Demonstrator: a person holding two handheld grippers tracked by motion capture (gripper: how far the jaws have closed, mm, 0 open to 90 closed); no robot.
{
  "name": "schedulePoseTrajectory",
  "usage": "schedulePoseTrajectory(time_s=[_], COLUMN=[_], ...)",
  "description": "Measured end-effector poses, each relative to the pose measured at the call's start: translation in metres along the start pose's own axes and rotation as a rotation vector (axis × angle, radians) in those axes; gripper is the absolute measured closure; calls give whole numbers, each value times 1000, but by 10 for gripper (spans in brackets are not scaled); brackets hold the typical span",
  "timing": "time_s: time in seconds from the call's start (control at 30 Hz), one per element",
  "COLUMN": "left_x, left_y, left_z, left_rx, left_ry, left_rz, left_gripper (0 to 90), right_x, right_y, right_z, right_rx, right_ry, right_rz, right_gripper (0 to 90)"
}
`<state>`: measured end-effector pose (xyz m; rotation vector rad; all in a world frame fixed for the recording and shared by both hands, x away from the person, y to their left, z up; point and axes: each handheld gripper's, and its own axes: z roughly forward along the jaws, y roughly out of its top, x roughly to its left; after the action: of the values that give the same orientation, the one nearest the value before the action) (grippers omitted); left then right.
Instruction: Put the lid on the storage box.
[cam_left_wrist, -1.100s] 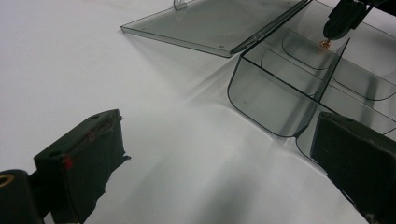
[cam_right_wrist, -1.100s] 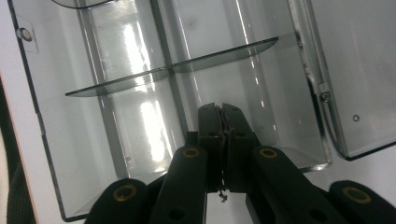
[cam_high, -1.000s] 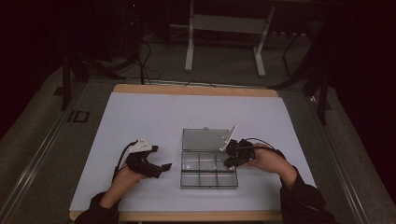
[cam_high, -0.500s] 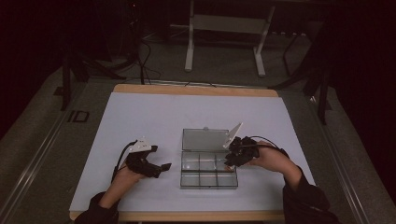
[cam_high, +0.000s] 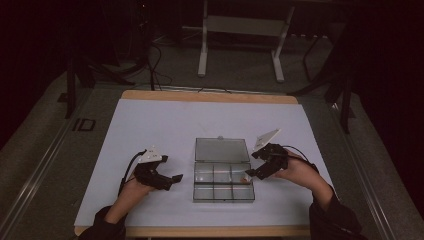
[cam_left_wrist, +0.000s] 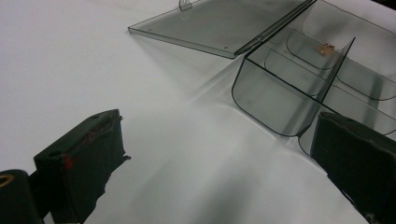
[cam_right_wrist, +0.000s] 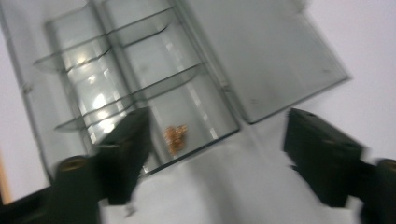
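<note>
Tongs on our right hand (cam_high: 254, 165) stand wide and empty at three o'clock of the clear compartment box (cam_high: 223, 175), their jaws having just been opening with nothing between them. We see a small cluster of copper-coloured pieces (cam_right_wrist: 174, 136) lying in the box's upper right compartment, just beyond those jaws; the other compartments look bare. Our left tongs (cam_high: 172, 179) rest on the white bench (cam_high: 150, 125) at nine o'clock of the box, jaws apart and holding nothing. The lid (cam_high: 221, 149) lies flat open at twelve o'clock, hinged to the box. We judge one drop-off done, with the filling of further compartments and the closing of the lid possibly left. Against the frame of a second ago, our right tongs sit a little farther out from the box's edge and higher, while our left tongs and the box keep their places.
</note>
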<state>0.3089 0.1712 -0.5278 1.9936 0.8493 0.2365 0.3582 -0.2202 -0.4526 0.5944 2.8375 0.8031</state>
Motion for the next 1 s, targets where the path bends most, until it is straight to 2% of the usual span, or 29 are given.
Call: schedulePoseTrajectory(time_s=[0.07,0.1,0.17,0.23,0.3,0.33,0.43,0.53,0.67,0.8,1.0], left_x=[-1,-2,-4,-7,-9,-10,-12,-14,-18,-18,-16], left_y=[2,3,6,9,12,14,19,26,38,46,56], left_z=[0,-1,-1,-1,0,0,4,8,15,22,32], left_rx=[7,8,3,-2,2,6,18,46,78,95,108], left_ry=[7,16,31,37,41,42,26,33,36,44,24], left_rz=[7,11,22,24,34,39,37,35,38,39,25], left_gripper=[31,31,31,31,31,31,31,31,29,29,29], right_x=[-1,-2,-4,-5,-10,-11,-14,-15,-14,-11,-10], right_y=[-6,-10,-19,-26,-33,-37,-45,-50,-54,-54,-50], right_z=[-3,-4,-5,-6,-4,-4,-3,-5,-5,-1,3], right_rx=[-39,-56,-105,-135,-141,-152,-173,-212,-239,-243,-260], right_ry=[-5,-4,-16,-42,0,6,-42,-54,-96,-138,-172], right_rz=[23,26,78,92,127,146,170,203,222,236,253], right_gripper=[117,108,126,132,137,138,137,138,136,134,134])
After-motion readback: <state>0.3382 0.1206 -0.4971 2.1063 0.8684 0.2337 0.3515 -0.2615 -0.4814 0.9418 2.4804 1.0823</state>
